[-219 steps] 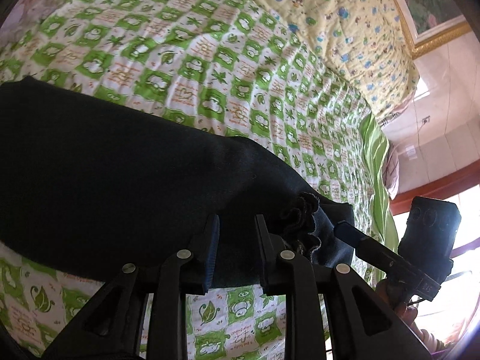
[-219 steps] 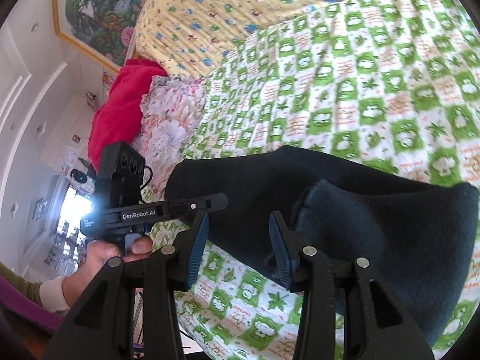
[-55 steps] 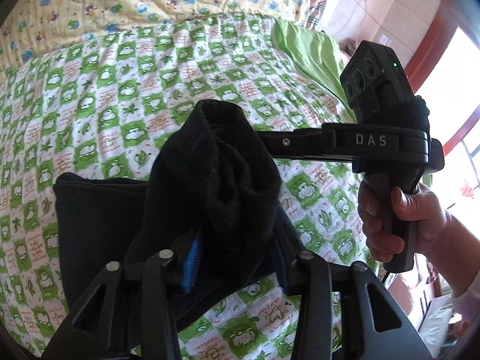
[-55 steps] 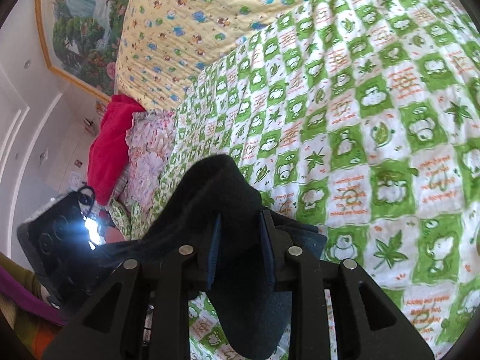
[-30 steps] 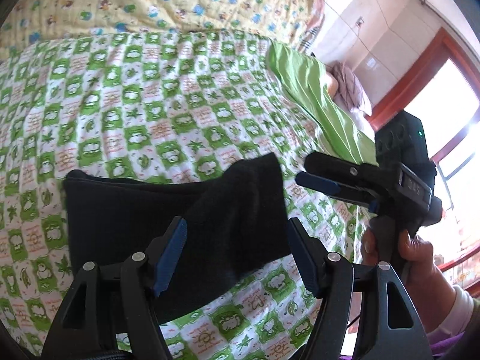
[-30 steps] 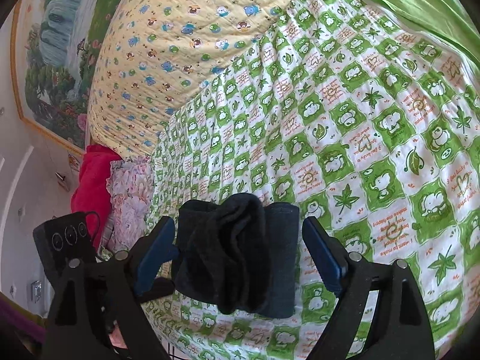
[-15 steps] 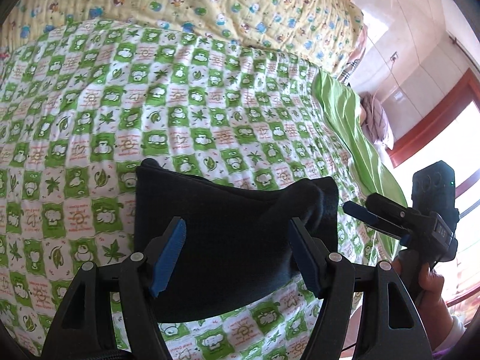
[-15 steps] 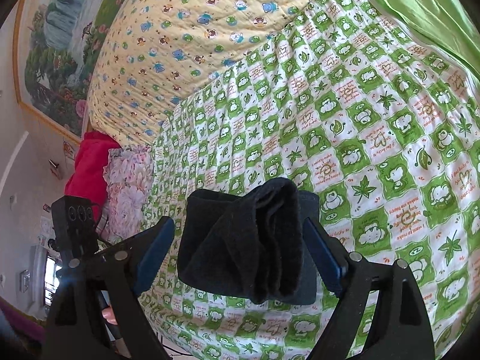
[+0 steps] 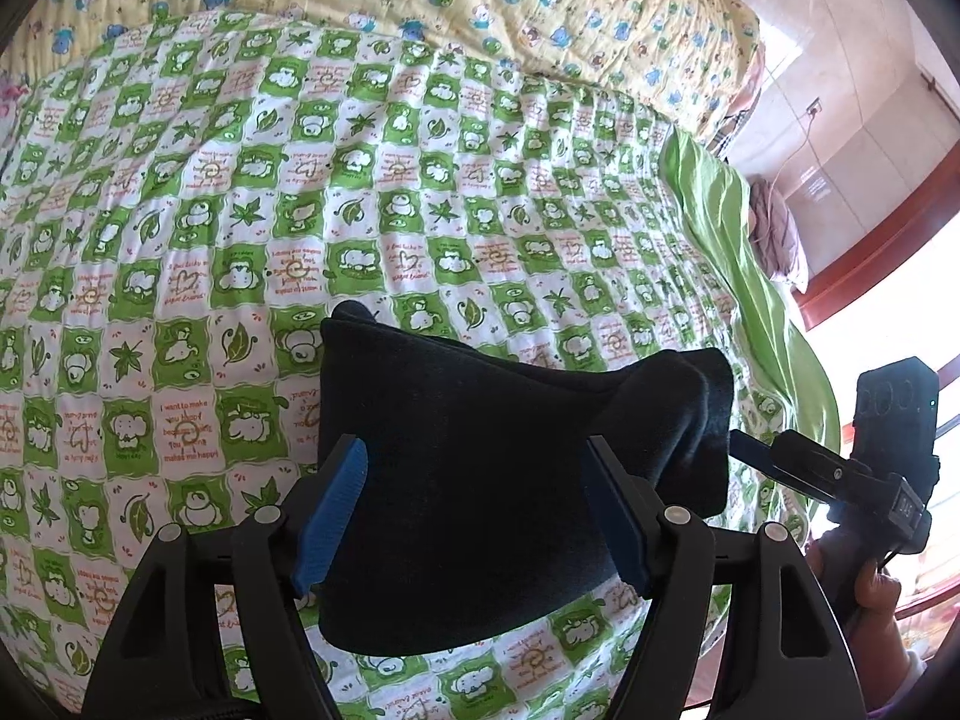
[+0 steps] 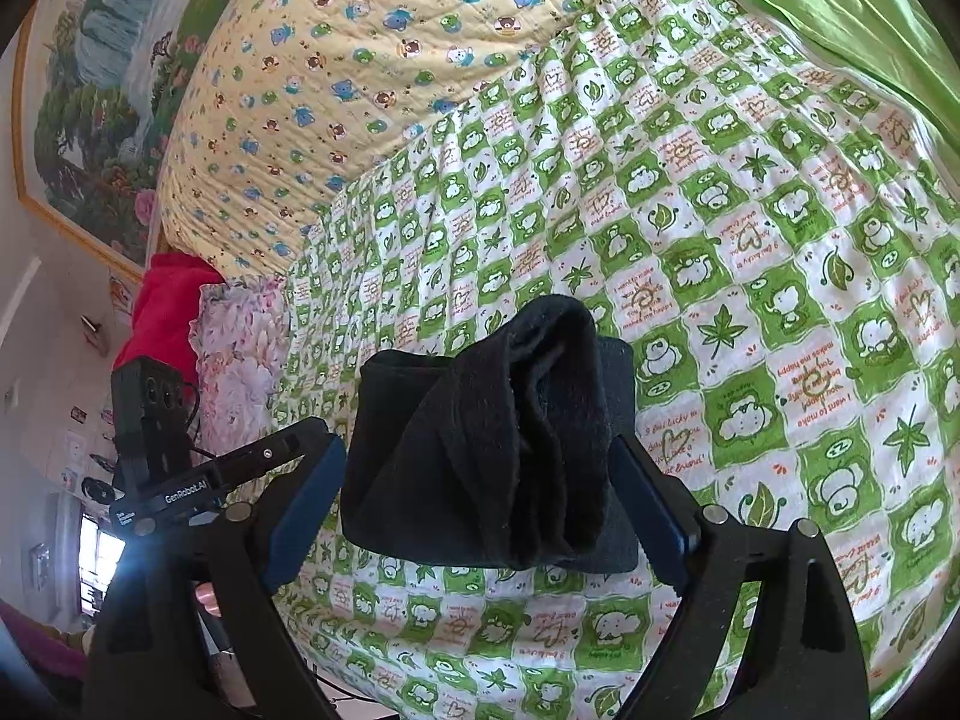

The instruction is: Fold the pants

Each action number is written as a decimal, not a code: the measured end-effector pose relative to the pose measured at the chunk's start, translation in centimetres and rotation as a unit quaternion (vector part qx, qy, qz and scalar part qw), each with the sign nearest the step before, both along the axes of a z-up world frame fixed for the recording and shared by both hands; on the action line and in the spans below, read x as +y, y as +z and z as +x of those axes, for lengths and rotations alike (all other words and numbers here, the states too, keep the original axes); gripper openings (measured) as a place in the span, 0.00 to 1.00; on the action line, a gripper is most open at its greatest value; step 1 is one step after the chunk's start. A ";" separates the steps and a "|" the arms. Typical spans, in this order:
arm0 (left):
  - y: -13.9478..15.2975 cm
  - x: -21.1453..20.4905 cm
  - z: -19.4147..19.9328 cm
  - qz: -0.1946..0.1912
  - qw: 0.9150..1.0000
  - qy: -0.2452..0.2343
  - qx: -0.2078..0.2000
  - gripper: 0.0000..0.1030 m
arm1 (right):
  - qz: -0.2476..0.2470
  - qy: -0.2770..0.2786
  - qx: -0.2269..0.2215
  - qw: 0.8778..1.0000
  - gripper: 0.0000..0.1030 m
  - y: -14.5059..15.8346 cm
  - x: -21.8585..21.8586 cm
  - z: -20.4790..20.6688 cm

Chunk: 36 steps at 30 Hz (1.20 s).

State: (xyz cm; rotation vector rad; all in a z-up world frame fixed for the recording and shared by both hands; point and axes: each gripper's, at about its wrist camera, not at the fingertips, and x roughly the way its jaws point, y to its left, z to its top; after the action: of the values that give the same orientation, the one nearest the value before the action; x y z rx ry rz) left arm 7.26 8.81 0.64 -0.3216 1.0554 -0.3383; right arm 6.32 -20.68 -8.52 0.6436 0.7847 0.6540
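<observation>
Lying on the bed: the dark pants (image 9: 480,480) sit in a small folded pile on the green and white checked bed cover (image 9: 240,228), near its front edge.
Left tongs: the left tongs (image 9: 474,516) are wide open and hold nothing; the pile shows between the two blue pads.
Right tongs: the right tongs (image 10: 480,510) are wide open too, with nothing in them; they hover just in front of the pile.
Shape of the pile: one side is flat and smooth, but the side by the right tongs is bumpy, with thick rolls of cloth (image 10: 540,420) standing up.
How far along: I think the folding is almost done; only tidying is left.
How to do it well: press the bumpy side down softly with closed pads, then push the loose rolls in so the edges line up.
Take care: the cloth looks thick and springy, so a hard poke could make the pile open up.
Also in view: a yellow quilt (image 10: 360,60) with little bears lies at the far end of the bed.
</observation>
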 end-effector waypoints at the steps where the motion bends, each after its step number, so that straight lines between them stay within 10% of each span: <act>1: -0.2 0.1 0.2 0.000 1.000 0.000 0.004 0.72 | -0.001 0.000 0.002 1.000 0.87 -0.2 0.1 0.0; 29: -5.1 0.1 4.1 0.008 0.998 0.005 0.068 0.76 | 0.053 0.001 0.078 0.996 0.88 -6.1 0.9 3.3; 36: -7.0 2.0 5.2 -0.026 0.995 0.023 0.089 0.62 | 0.070 0.016 0.080 0.994 0.87 -7.6 0.7 3.3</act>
State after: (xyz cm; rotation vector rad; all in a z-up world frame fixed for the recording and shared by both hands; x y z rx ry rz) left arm 12.46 10.76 -6.38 -0.4283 1.2126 -0.3009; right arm 9.65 -19.99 -16.15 0.8199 0.9048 0.6963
